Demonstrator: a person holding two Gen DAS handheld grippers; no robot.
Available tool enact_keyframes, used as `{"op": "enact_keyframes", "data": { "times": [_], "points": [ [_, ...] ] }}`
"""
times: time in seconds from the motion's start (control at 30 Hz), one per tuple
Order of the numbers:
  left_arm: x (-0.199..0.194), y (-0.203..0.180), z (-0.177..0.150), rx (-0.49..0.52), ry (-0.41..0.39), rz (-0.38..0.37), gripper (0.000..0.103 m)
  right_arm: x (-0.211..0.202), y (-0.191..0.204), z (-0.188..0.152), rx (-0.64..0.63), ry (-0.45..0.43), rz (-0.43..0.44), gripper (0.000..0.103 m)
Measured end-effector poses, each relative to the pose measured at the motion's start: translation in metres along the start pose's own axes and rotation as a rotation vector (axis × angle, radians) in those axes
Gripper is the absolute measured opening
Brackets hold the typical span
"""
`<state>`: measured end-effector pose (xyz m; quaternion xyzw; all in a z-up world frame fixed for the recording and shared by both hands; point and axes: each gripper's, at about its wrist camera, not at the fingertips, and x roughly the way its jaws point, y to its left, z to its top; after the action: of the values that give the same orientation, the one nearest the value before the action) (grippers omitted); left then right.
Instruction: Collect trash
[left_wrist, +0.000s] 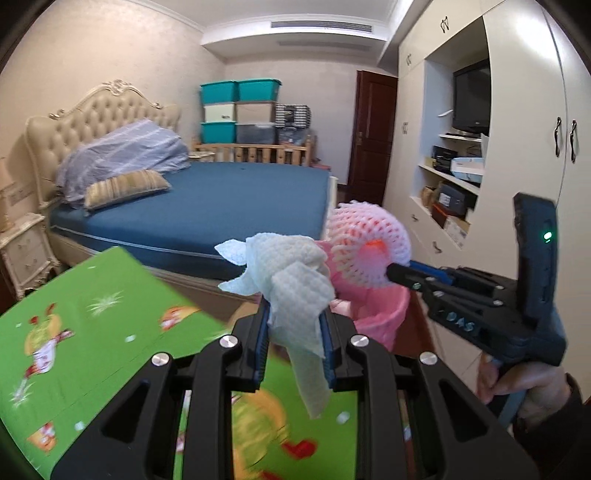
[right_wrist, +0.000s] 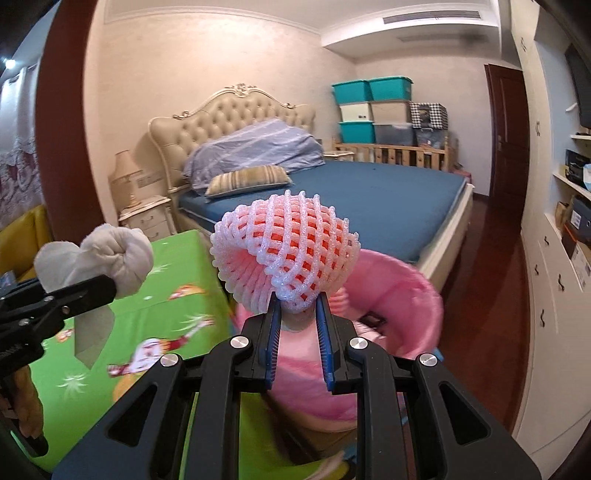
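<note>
My left gripper (left_wrist: 295, 314) is shut on a crumpled white paper towel (left_wrist: 291, 273), held in the air above the green play mat (left_wrist: 92, 325). My right gripper (right_wrist: 298, 299) is shut on a pink foam fruit net (right_wrist: 286, 247) and holds it over a pink trash bin (right_wrist: 399, 295). In the left wrist view the foam net (left_wrist: 369, 243) and the right gripper (left_wrist: 399, 273) are just right of the towel, with the bin (left_wrist: 380, 314) below. In the right wrist view the towel (right_wrist: 110, 254) and left gripper (right_wrist: 92, 291) are at the left.
A bed with a blue sheet (left_wrist: 229, 206) stands behind the mat. White wardrobes and shelves (left_wrist: 454, 173) line the right wall. A nightstand (right_wrist: 151, 218) stands left of the bed. Storage boxes (left_wrist: 240, 110) are stacked at the back by a dark door (left_wrist: 373, 136).
</note>
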<state>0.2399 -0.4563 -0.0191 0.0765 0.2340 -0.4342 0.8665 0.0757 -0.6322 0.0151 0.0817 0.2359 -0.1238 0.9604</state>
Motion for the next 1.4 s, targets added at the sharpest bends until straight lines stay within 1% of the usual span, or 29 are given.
{"op": "enact_keyframes", "data": {
  "times": [0.07,0.1,0.17,0.27,0.3,0.37,0.4,0.43,0.47,0.5,0.57,0.6,0.7,0.77,0.8,0.9,0.93,0.97,1.03,1.1,1.17,1.2,1.27,1.33,1.4],
  "points": [
    [0.015,-0.008,0.007,-0.004,0.002,-0.022,0.023,0.007,-0.01,0.003,-0.004,0.01,-0.022,0.02],
    [0.025,-0.012,0.011,-0.005,0.004,-0.045,0.023,0.01,-0.016,0.004,-0.009,0.011,-0.032,0.02],
    [0.039,-0.019,0.017,-0.004,0.002,-0.06,0.023,0.017,-0.026,0.008,-0.013,0.012,-0.047,0.02],
    [0.064,-0.026,0.029,-0.015,0.019,-0.105,0.023,0.032,-0.041,0.01,-0.016,0.027,-0.052,0.02],
    [0.072,-0.029,0.032,-0.019,0.018,-0.11,0.023,0.037,-0.046,0.011,-0.017,0.035,-0.048,0.02],
    [0.084,-0.03,0.038,-0.029,0.01,-0.138,0.026,0.05,-0.051,0.014,-0.027,0.048,-0.032,0.023],
    [0.091,-0.029,0.041,-0.04,0.007,-0.149,0.042,0.057,-0.055,0.013,-0.039,0.047,-0.023,0.028],
    [0.094,-0.027,0.042,-0.048,-0.002,-0.133,0.068,0.063,-0.057,0.012,-0.044,0.049,-0.02,0.046],
    [0.094,-0.024,0.043,-0.064,-0.037,-0.101,0.075,0.067,-0.065,0.011,-0.033,0.052,-0.024,0.057],
    [0.092,-0.022,0.043,-0.071,-0.057,-0.088,0.078,0.069,-0.071,0.009,-0.002,0.05,-0.028,0.062],
    [0.089,-0.018,0.042,-0.058,-0.06,-0.065,0.079,0.068,-0.082,0.005,0.044,0.053,-0.028,0.062],
    [0.086,-0.015,0.04,-0.051,-0.063,-0.044,0.082,0.064,-0.085,0.002,0.057,0.045,-0.038,0.062],
    [0.068,-0.002,0.03,-0.05,-0.092,0.017,0.098,0.042,-0.085,-0.004,0.078,0.017,-0.051,0.062],
    [0.055,0.003,0.023,-0.052,-0.103,0.058,0.098,0.026,-0.083,-0.008,0.084,0.007,-0.056,0.062],
    [0.048,0.005,0.018,-0.049,-0.095,0.083,0.098,0.015,-0.08,-0.01,0.086,0.004,-0.062,0.062],
    [0.027,0.006,0.01,-0.045,-0.084,0.136,0.098,-0.014,-0.073,-0.014,0.102,-0.004,-0.069,0.073],
    [0.017,0.006,0.006,-0.039,-0.091,0.147,0.098,-0.026,-0.068,-0.014,0.109,-0.011,-0.069,0.074],
    [0.007,0.005,0.003,-0.033,-0.104,0.152,0.098,-0.033,-0.065,-0.015,0.112,-0.017,-0.068,0.075],
    [-0.013,0.006,-0.002,-0.026,-0.128,0.162,0.098,-0.052,-0.055,-0.014,0.119,-0.024,-0.065,0.082],
    [-0.029,0.004,-0.005,-0.018,-0.138,0.161,0.098,-0.07,-0.044,-0.014,0.102,-0.034,-0.064,0.085],
    [-0.042,0.001,-0.006,-0.014,-0.134,0.152,0.098,-0.083,-0.03,-0.013,0.067,-0.026,-0.049,0.085],
    [-0.049,0.0,-0.008,-0.013,-0.132,0.16,0.098,-0.087,-0.026,-0.014,0.052,-0.018,-0.049,0.085],
    [-0.06,-0.003,-0.01,-0.014,-0.138,0.182,0.098,-0.093,-0.014,-0.014,0.011,0.0,-0.068,0.085],
    [-0.069,-0.008,-0.012,-0.027,-0.144,0.185,0.098,-0.096,-0.002,-0.016,-0.024,0.019,-0.089,0.085],
    [-0.078,-0.008,-0.016,-0.037,-0.139,0.182,0.098,-0.097,0.006,-0.02,-0.032,0.034,-0.068,0.085]
  ]
}}
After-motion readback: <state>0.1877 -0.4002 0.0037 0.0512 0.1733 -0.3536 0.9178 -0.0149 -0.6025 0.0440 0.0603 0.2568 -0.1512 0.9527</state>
